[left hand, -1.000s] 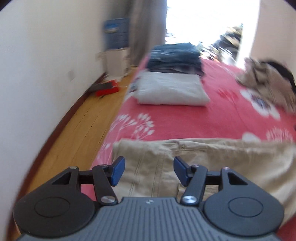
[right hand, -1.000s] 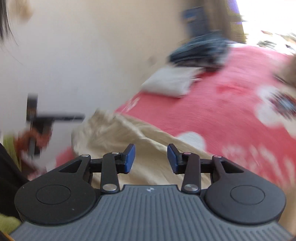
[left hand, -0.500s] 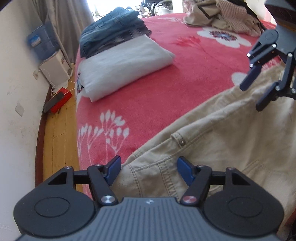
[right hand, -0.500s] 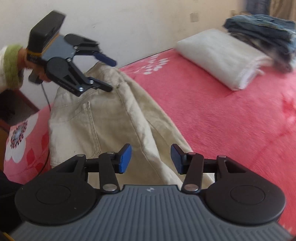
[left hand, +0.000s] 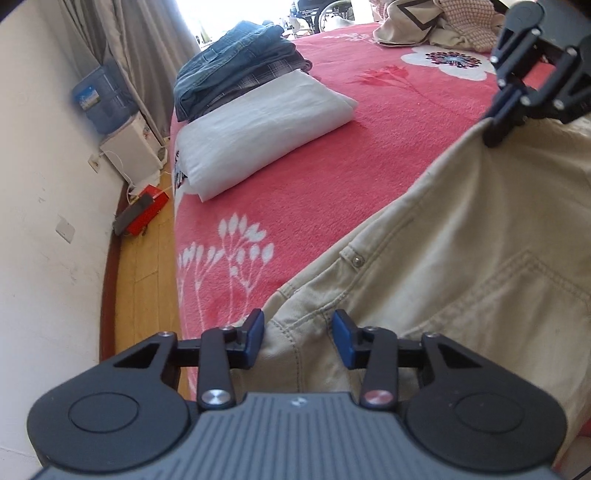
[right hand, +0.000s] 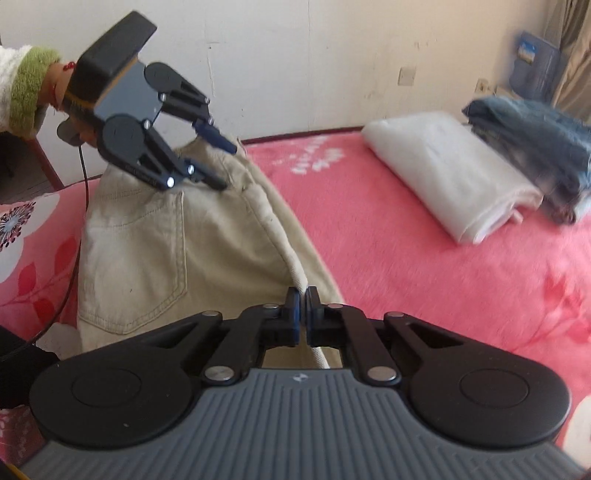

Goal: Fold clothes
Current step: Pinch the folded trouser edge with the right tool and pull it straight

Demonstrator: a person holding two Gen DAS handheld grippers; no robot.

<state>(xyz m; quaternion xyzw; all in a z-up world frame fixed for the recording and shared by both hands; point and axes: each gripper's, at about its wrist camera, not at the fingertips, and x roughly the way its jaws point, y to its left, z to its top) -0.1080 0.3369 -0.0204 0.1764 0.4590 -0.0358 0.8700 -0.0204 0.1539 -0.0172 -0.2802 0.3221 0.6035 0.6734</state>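
Beige trousers (left hand: pixel 461 266) lie on the red flowered bed cover (left hand: pixel 332 155), waistband end towards me; they also show in the right wrist view (right hand: pixel 177 236). My left gripper (left hand: pixel 297 339) is open, its pads on either side of the waistband corner. It appears at upper left in the right wrist view (right hand: pixel 218 162), jaws apart over the same corner. My right gripper (right hand: pixel 303 314) is shut on the trousers' folded edge; it shows in the left wrist view (left hand: pixel 498 118) pinching the fabric at the far right.
A folded white cloth (left hand: pixel 258 129) and folded jeans (left hand: pixel 236 70) are stacked at the bed's far left. A heap of unfolded clothes (left hand: pixel 443 22) lies at the far end. A wall, wooden floor, red box (left hand: pixel 142 214) and water dispenser (left hand: pixel 107 110) are to the left.
My right gripper has closed on the trousers' edge; it was open half a second ago. My left gripper has moved closer to the waistband corner and narrowed somewhat, still open.
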